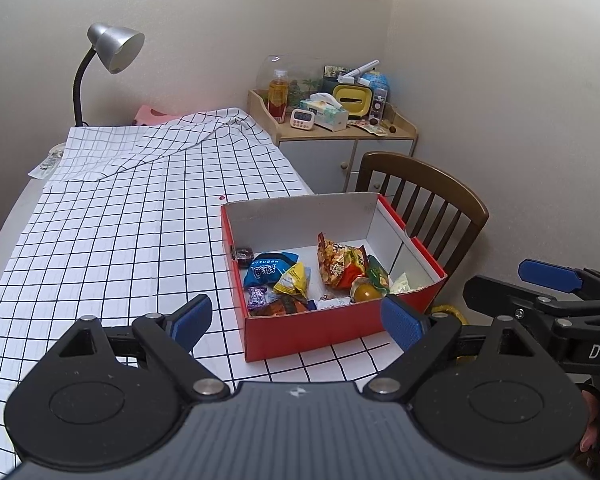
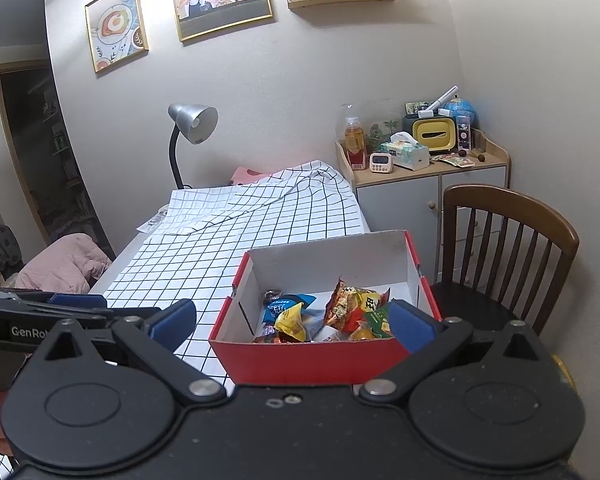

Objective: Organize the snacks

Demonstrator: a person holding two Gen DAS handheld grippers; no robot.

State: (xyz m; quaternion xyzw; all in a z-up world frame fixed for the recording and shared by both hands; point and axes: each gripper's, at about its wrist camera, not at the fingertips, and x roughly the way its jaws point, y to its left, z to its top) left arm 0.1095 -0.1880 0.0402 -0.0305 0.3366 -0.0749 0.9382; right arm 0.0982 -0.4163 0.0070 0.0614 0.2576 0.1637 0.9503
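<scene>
A red cardboard box (image 1: 300,336) (image 2: 300,360) with a white inside stands on the checked tablecloth near the table's front right corner. Several snack packets lie in it: a blue packet (image 1: 266,272) (image 2: 284,306), a yellow one (image 1: 294,284) (image 2: 292,320), an orange-red bag (image 1: 338,266) (image 2: 350,306) and a green one (image 1: 378,274). My left gripper (image 1: 298,322) hangs open just in front of the box, nothing between its blue pads. My right gripper (image 2: 292,326) is open too, straddling the box's near wall from behind, empty. It also shows at the right edge of the left wrist view.
A brown wooden chair (image 1: 428,200) (image 2: 512,248) stands right of the table. Behind it is a cabinet (image 1: 332,148) (image 2: 428,196) with a bottle, tissue box and timer. A silver desk lamp (image 1: 112,48) (image 2: 192,124) stands at the table's far end beside folded cloth (image 1: 148,144).
</scene>
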